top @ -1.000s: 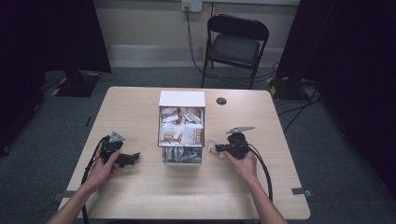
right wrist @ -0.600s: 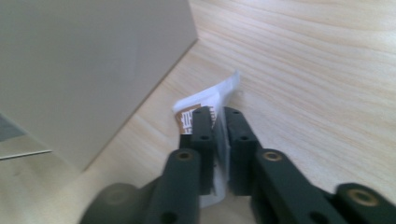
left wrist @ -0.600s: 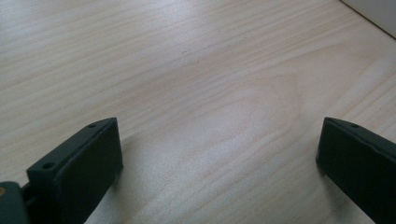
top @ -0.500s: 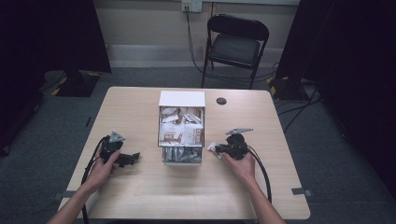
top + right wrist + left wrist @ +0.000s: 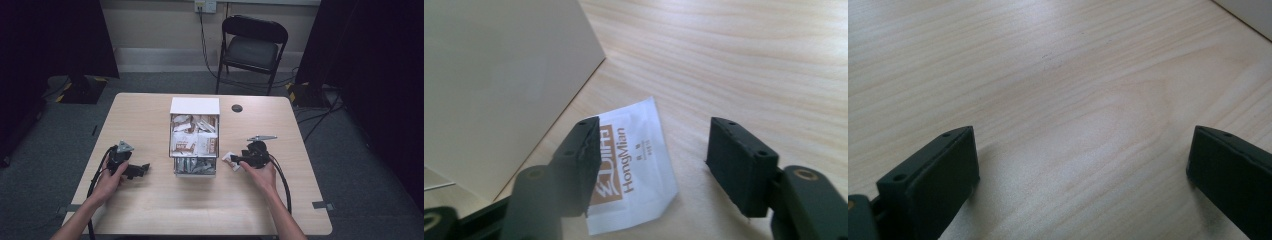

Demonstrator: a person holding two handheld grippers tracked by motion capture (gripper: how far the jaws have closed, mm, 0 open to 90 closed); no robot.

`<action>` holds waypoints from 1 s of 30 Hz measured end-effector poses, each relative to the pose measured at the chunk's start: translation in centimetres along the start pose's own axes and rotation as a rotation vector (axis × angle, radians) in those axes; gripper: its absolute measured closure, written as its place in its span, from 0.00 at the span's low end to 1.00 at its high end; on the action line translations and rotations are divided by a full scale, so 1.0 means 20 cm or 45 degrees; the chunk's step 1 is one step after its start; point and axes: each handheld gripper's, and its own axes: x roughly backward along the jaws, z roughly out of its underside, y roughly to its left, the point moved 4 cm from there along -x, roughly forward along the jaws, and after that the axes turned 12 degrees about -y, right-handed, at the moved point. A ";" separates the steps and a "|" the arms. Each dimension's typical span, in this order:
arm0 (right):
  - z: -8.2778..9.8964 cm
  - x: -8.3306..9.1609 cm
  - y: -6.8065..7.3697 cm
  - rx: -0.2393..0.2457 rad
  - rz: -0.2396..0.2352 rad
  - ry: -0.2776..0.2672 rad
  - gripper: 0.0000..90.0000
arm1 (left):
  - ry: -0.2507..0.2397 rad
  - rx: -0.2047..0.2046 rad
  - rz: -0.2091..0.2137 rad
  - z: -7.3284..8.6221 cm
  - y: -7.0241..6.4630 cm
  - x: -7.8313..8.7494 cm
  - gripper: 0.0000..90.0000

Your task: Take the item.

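From the high view, a white box (image 5: pixel 194 137) full of little packets sits in the middle of the counter (image 5: pixel 150 210). The right gripper (image 5: pixel 236 161) is just beside the box's right wall, low on the counter. A small white packet (image 5: pixel 230 158) lies under its tip. The left gripper (image 5: pixel 141 170) rests well away on the other side of the box, in the person's left hand (image 5: pixel 111 180).

In the left gripper view, the two black fingers (image 5: pixel 933 180) stand wide apart. Nothing is between them, just bare wood.

In the right gripper view, the packet (image 5: pixel 634 175) lies flat on the counter, touching or almost touching the box wall (image 5: pixel 499 85). It has brown letters on it. The right gripper's fingers (image 5: pixel 579 160) have just been opening. They stand apart now with the packet lying loose between them, and one finger hangs over its edge. The pads do not press on it.

It looks like the packet has just been set down next to the box. To do this step well, the hand should lift straight up and away, so a finger does not catch the packet's edge and drag it. The fingers should be wide open before the hand goes. The hand should also stay off the box wall so the box does not slide. The left gripper can wait where it is.
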 end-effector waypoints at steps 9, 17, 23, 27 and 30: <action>-0.05 0.06 -0.02 -0.009 0.095 -0.041 0.21 | 0.001 0.000 0.002 0.00 0.00 0.00 0.00; -0.09 0.19 -0.01 -0.020 0.085 -0.074 0.21 | 0.000 0.001 0.002 0.00 0.00 0.00 0.00; -0.09 0.32 0.00 -0.026 0.100 -0.108 0.20 | 0.000 0.000 0.002 0.00 0.00 0.00 0.00; -0.08 0.41 -0.01 -0.032 0.118 -0.129 0.20 | 0.001 0.000 0.002 0.00 0.00 0.00 0.00; -0.06 0.46 -0.02 -0.030 0.139 -0.131 0.19 | 0.000 0.000 0.002 0.00 0.00 0.00 0.00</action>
